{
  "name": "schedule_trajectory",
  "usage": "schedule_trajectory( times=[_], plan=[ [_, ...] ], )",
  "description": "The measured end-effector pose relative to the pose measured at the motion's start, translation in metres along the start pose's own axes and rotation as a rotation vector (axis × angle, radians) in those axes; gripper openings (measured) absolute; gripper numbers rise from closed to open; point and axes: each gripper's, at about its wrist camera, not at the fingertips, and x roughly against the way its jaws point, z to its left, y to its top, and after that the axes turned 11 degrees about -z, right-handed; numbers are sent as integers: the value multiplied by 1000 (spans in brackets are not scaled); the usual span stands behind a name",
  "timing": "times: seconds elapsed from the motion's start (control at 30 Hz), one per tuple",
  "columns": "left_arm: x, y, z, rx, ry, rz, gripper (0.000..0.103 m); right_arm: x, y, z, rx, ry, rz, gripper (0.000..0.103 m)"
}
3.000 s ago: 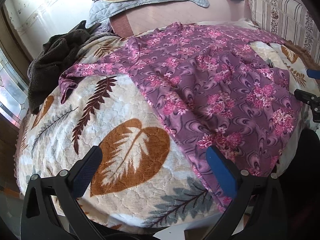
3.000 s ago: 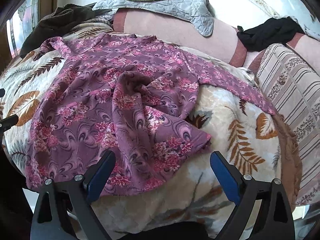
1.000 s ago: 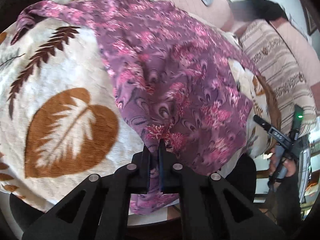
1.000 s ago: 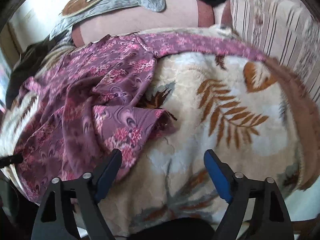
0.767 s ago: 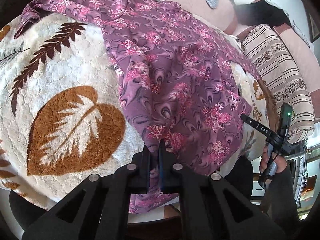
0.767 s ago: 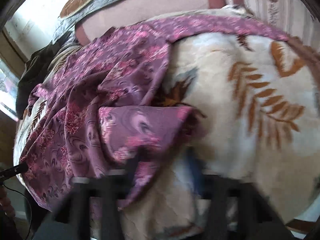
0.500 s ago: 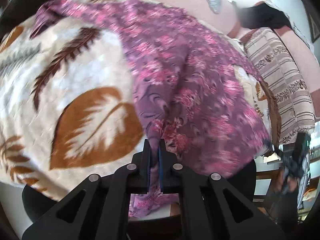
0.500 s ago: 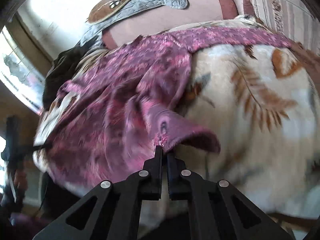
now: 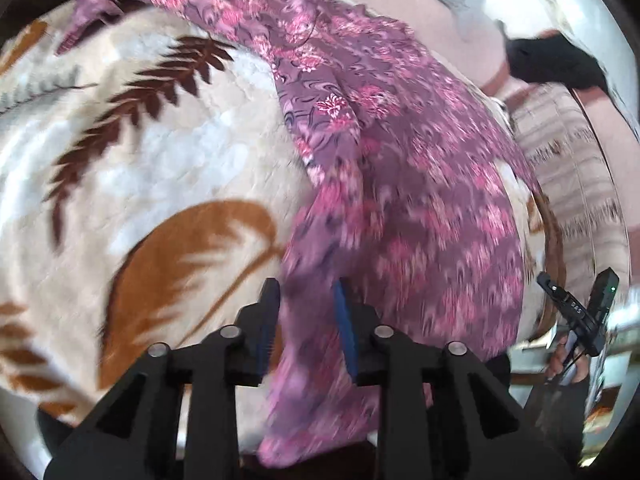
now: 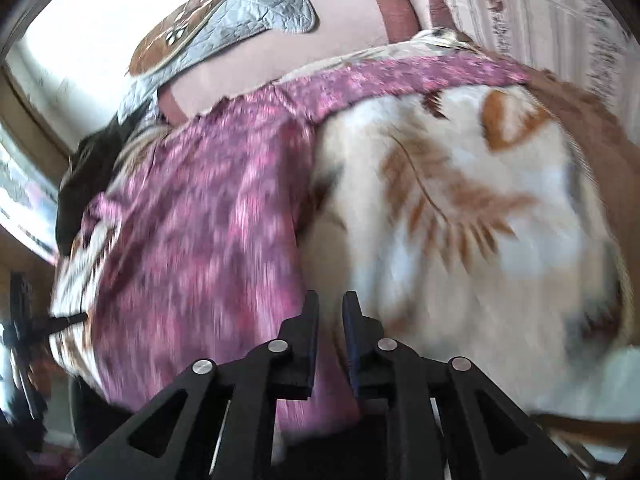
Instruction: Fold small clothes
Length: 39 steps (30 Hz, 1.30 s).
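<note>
A purple floral garment (image 9: pixel 400 160) lies spread on a cream blanket with leaf prints (image 9: pixel 160 160), its hem hanging over the near edge. My left gripper (image 9: pixel 306 292) sits at that hem with its jaws opening. A strip of the cloth runs between the blue pads (image 9: pixel 345 332), and they stand apart from it. In the right wrist view the garment (image 10: pixel 200 220) is blurred. My right gripper (image 10: pixel 331 300) is at its right-hand edge, jaws opening with a narrow gap, cloth hanging just below them. The right gripper's body (image 9: pixel 576 312) shows at the left view's right edge, in a person's hand.
A pink sofa back (image 10: pixel 300 40) with a grey quilted cover (image 10: pixel 224 24) runs behind the blanket (image 10: pixel 460 220). A striped cushion (image 9: pixel 568 184) and a black cloth (image 9: pixel 552 60) lie to the right. A dark garment (image 10: pixel 80 184) is heaped at the far left.
The left jaws, shut on the hem before, now stand apart. The right jaws went from wide open to shut on the garment's corner, then parted slightly. The folded corner no longer shows; both views swung.
</note>
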Motion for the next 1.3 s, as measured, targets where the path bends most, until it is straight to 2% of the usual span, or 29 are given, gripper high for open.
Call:
schedule_trajectory(
  times=[0.17,0.23,0.27,0.33,0.43,0.47,0.5,0.6,0.67,0.7,0.77,0.83,0.97,1.03,1.2,1.27,1.3],
  plan=[
    [-31,12,-13,51,-8,44,25,-74,29,7,-28,-20,26,23],
    [-33,13,-16,52,-1,44,25,-96,34,12,-39,-28,35,33],
    [-33,14,-16,48,1,45,25,-105,36,16,-39,-9,41,34],
    [-34,15,-16,45,1,49,25,-117,38,22,-4,1,56,36],
    [-35,17,-14,54,1,53,25,-130,38,45,116,-32,49,37],
    [-36,17,-14,55,5,52,25,-133,40,49,147,-51,45,31],
    [-36,17,-15,56,7,50,25,-132,41,51,162,-47,43,3],
    [-34,17,-16,39,15,44,25,-121,54,41,116,-25,27,4],
    [-36,16,-18,19,28,39,25,-105,70,17,77,-87,-37,4],
    [-37,16,-18,13,33,39,25,-104,76,4,51,-111,-43,4],
    [-38,17,-19,11,43,37,25,-103,81,-20,-19,-89,0,5],
    [-34,16,-21,3,45,35,25,-92,79,-25,-14,-125,9,3],
    [-23,2,-20,-18,16,38,28,-59,56,-28,-30,47,72,15],
    [-18,-9,-17,-21,3,40,30,-45,28,-29,-19,77,115,36],
    [-8,-26,-19,-35,4,26,30,-33,-34,-28,-65,180,156,38],
    [-5,-29,-21,-37,5,35,30,-26,-45,-11,-16,199,165,44],
    [-4,-30,-21,-37,2,38,30,-23,-49,-2,1,244,182,46]
  ],
)
